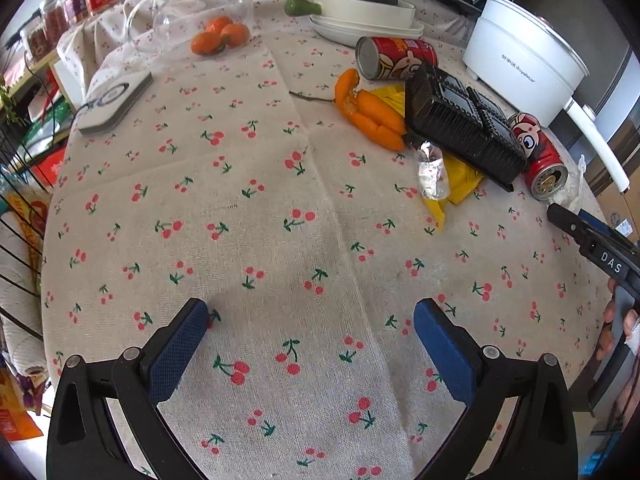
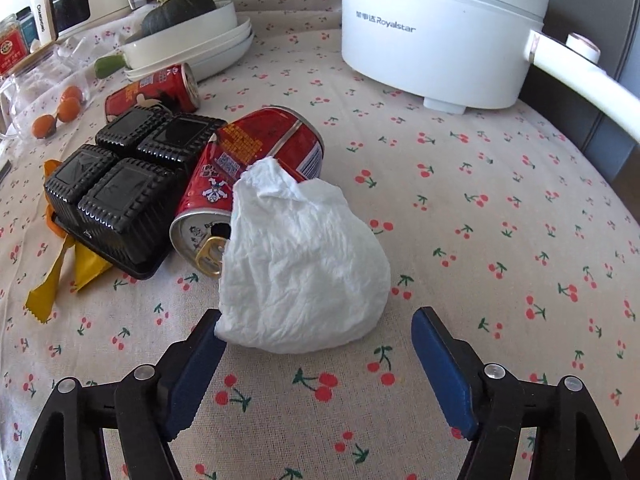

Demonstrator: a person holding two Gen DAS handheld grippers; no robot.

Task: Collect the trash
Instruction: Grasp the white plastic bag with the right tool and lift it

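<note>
A crumpled white tissue (image 2: 304,272) lies on the cherry tablecloth right in front of my open right gripper (image 2: 316,336), its left edge touching the left finger. Behind it lie a red can (image 2: 248,176), a black plastic tray (image 2: 120,184), yellow wrappers (image 2: 60,276) and a second red can (image 2: 156,92). In the left wrist view my left gripper (image 1: 312,332) is open and empty over bare cloth; the tray (image 1: 460,128), both cans (image 1: 540,156) (image 1: 396,58), a clear crumpled wrapper (image 1: 432,172), yellow wrappers (image 1: 460,180) and orange peel (image 1: 372,112) lie far right. The right gripper (image 1: 592,240) shows at the right edge.
A white electric pot (image 2: 440,36) with a long handle stands at the back right. White dishes with a green squash (image 2: 188,44), tangerines (image 1: 220,34), a glass jug (image 1: 192,8) and a white device (image 1: 116,100) stand at the back and left. The table edge curves at right.
</note>
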